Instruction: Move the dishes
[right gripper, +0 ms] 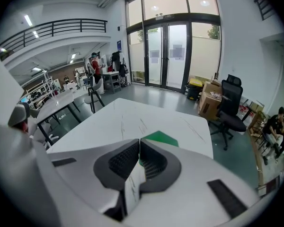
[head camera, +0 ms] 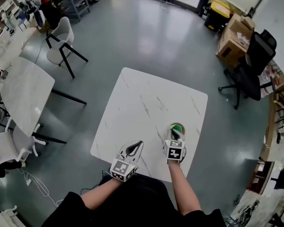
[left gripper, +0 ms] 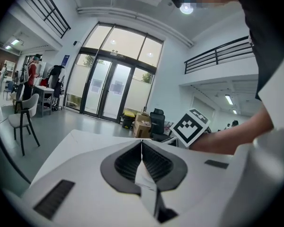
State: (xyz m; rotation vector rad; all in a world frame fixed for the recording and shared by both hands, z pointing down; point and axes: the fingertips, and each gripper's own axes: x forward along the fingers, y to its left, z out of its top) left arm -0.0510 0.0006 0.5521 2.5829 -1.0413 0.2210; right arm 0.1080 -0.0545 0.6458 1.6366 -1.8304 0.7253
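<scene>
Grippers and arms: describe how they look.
The left gripper and right gripper are matching white plastic shells. Each has dark ribbed pads set in a teardrop-shaped grey recess, and a cube of black-and-white square markers at the back. No cables show. The person wears a black short-sleeved top.

This is looking like an open lab-office hall: white marble-look tables [head camera: 151, 103], black office chairs [head camera: 255, 65] and cardboard boxes [head camera: 234, 41] are standing on grey floor [head camera: 146, 37], glass entrance doors [right gripper: 173, 56] and a railed mezzanine [right gripper: 61, 30] are overlooking them.
</scene>
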